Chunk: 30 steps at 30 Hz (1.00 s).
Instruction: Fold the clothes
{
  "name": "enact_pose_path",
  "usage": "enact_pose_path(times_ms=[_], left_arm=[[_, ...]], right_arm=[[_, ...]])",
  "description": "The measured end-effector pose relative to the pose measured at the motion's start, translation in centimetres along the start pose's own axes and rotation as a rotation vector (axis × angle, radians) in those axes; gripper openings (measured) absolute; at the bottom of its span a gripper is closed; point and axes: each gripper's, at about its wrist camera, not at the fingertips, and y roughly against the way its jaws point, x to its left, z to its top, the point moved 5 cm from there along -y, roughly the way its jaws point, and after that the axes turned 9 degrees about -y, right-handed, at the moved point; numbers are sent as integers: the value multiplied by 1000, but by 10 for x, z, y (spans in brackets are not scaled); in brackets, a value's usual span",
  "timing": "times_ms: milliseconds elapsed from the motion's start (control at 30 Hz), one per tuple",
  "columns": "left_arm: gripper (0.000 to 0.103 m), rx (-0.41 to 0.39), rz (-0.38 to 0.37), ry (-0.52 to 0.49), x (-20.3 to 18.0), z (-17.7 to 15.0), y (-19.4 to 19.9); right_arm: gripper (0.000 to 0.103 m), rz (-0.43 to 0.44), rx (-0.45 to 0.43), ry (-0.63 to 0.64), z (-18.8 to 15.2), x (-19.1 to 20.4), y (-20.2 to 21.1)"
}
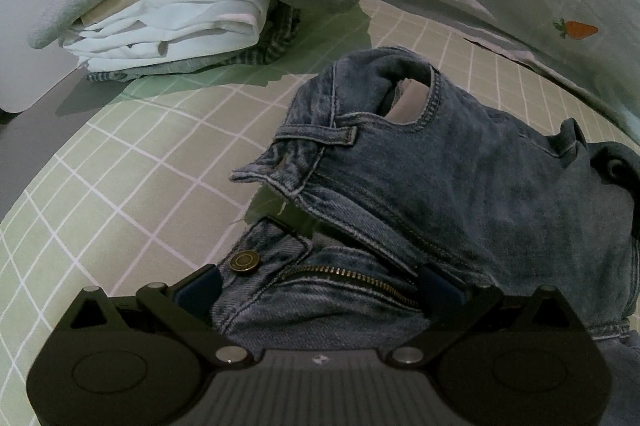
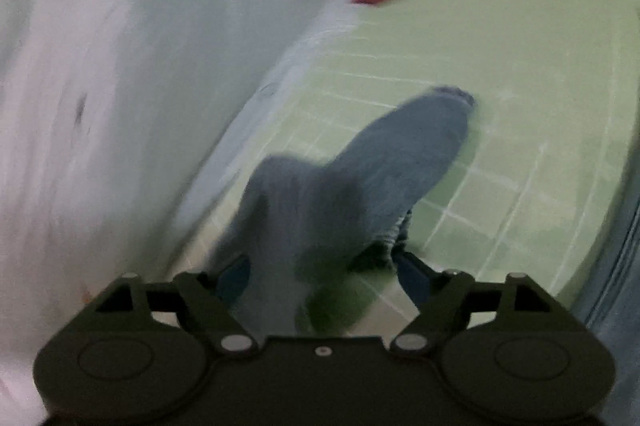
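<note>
Left tongs (image 1: 320, 286): my jaws stand wide, the jeans (image 1: 420, 186) bunched between them at the zipper (image 1: 352, 276); whether the pads press, I cannot tell.
Right tongs (image 2: 324, 276): spread apart, a blurred trouser leg running forward between them (not pinched).
Bedsheet (image 1: 120, 186): green checks under the jeans.
Folded pile (image 1: 172, 22): ahead, left of my left tongs.

The jeans (image 1: 460, 186) are faded, coarse denim with a brass-look metal button (image 1: 243, 261) and zip (image 1: 352, 276), lying on a smooth matt cotton sheet (image 1: 120, 186)
</note>
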Motion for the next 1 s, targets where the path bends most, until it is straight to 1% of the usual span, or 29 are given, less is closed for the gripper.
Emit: enact_pose_path(times_ms=[100, 133, 167, 233, 267, 300, 333, 367, 400, 467, 567, 667, 800, 933, 1000], left_arm=[[103, 2, -1, 1, 0, 0, 0], [103, 2, -1, 1, 0, 0, 0], [103, 1, -1, 1, 0, 0, 0], [103, -3, -1, 1, 0, 0, 0], [103, -5, -1, 1, 0, -1, 0], [103, -7, -1, 1, 0, -1, 0], [103, -9, -1, 1, 0, -1, 0], [103, -11, -1, 1, 0, -1, 1], [103, -11, -2, 1, 0, -1, 1], [103, -10, -3, 1, 0, -1, 0], [103, -8, -4, 1, 0, 0, 1], [103, -7, -6, 0, 0, 0, 1], [103, -4, -8, -2, 0, 0, 1], [103, -4, -9, -6, 1, -1, 1], [103, -6, -9, -8, 1, -1, 1]], right_arm=[[83, 28, -11, -132, 16, -5, -15], [83, 16, -3, -155, 19, -6, -22], [83, 22, 12, -193, 21, -8, -29], [83, 75, 52, -309, 21, -15, -39], [81, 101, 69, -366, 20, -19, -44], [79, 109, 71, -395, 20, -21, -45], [71, 118, 73, -425, 20, -24, -46], [57, 129, 74, -452, 20, -26, -47], [48, 151, 70, -467, 21, -28, -46], [10, 188, 57, -491, 23, -32, -38], [8, 196, 16, -517, 30, -42, -21], [7, 200, -34, -491, 43, -48, 10], [7, 194, -140, -449, 70, -55, 59], [6, 170, -259, -400, 95, -60, 109], [6, 159, -305, -371, 108, -58, 125]])
